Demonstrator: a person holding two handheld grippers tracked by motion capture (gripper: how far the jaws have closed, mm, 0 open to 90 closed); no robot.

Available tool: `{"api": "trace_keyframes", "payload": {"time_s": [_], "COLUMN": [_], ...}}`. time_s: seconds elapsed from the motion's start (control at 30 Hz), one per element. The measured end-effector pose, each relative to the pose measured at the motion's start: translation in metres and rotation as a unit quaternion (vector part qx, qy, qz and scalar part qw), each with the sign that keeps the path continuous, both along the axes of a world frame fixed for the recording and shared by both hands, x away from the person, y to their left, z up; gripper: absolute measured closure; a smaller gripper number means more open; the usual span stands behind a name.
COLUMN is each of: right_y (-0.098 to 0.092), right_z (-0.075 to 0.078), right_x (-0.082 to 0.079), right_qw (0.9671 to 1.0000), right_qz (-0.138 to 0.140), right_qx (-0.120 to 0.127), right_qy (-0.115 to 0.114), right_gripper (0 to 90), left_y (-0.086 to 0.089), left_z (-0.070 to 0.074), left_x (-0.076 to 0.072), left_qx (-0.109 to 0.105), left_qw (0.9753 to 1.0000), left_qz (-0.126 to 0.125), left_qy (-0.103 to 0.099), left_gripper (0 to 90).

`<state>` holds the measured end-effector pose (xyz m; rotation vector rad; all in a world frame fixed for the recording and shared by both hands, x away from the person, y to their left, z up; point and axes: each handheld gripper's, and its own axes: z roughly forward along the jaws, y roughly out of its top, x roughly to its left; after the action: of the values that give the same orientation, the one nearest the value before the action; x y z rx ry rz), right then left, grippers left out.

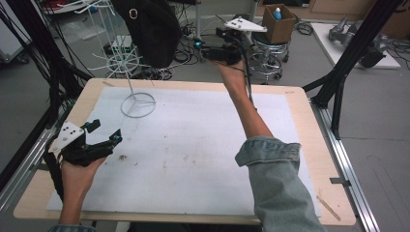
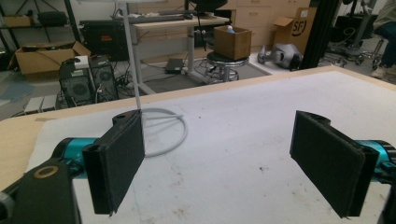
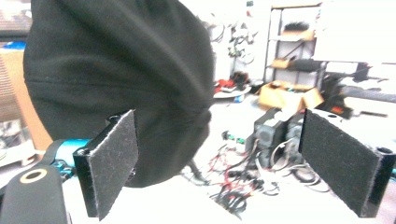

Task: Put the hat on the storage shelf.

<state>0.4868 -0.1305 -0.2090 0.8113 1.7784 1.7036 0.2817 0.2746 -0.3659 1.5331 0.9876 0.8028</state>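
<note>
A black fabric hat (image 1: pixel 152 29) hangs on the white wire rack (image 1: pixel 131 87), whose ring base stands at the table's back left. My right gripper (image 1: pixel 203 50) is raised high, just right of the hat and open. In the right gripper view the hat (image 3: pixel 116 70) looms behind the left jaw, and nothing lies between the jaws of that gripper (image 3: pixel 219 140). My left gripper (image 1: pixel 106 131) hovers low over the mat near the table's left edge, open and empty. In the left gripper view, that gripper (image 2: pixel 219 135) faces the rack's ring base (image 2: pixel 180 135) and pole.
A white mat (image 1: pixel 193 145) covers most of the wooden table (image 1: pixel 316 159). Black frame posts (image 1: pixel 338 92) stand at the right and left edges. Beyond the far edge are a stool (image 1: pixel 268 53), a cardboard box (image 1: pixel 279 24) and cables on the floor.
</note>
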Motion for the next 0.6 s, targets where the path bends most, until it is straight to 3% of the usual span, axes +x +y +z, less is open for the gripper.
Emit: {"api": "trace_keyframes", "payload": {"time_s": [0.03, 0.2, 0.4, 0.5, 0.57, 0.6], "right_y": [-0.017, -0.055, -0.095, -0.110, -0.114, -0.122], "right_z": [0.001, 0.000, -0.005, -0.010, -0.012, -0.013], "right_x": [-0.006, -0.019, -0.034, -0.043, -0.045, -0.047], "right_qw": [0.9999, 0.9993, 0.9981, 0.9963, 0.9963, 0.9964], "right_qz": [-0.010, -0.036, -0.062, -0.083, -0.085, -0.085], "right_qx": [0.004, 0.005, 0.003, 0.007, 0.004, -0.005], "right_qy": [-0.004, -0.011, -0.008, -0.021, -0.015, 0.004], "right_gripper": [11.9, 11.8, 11.3, 11.3, 11.3, 10.5], "left_y": [-0.002, -0.004, -0.005, -0.006, -0.006, -0.008], "left_z": [0.000, -0.001, -0.002, -0.003, -0.003, -0.004], "left_x": [0.001, 0.001, 0.001, 0.002, 0.002, 0.002], "left_qx": [0.002, 0.004, 0.007, 0.009, 0.009, 0.009], "left_qw": [1.0000, 1.0000, 1.0000, 0.9999, 0.9999, 0.9999], "left_qz": [-0.002, -0.003, -0.003, -0.003, -0.005, -0.004], "left_qy": [0.000, 0.002, 0.004, 0.006, 0.005, 0.006], "left_gripper": [18.1, 18.1, 18.1, 18.1, 18.1, 18.1]}}
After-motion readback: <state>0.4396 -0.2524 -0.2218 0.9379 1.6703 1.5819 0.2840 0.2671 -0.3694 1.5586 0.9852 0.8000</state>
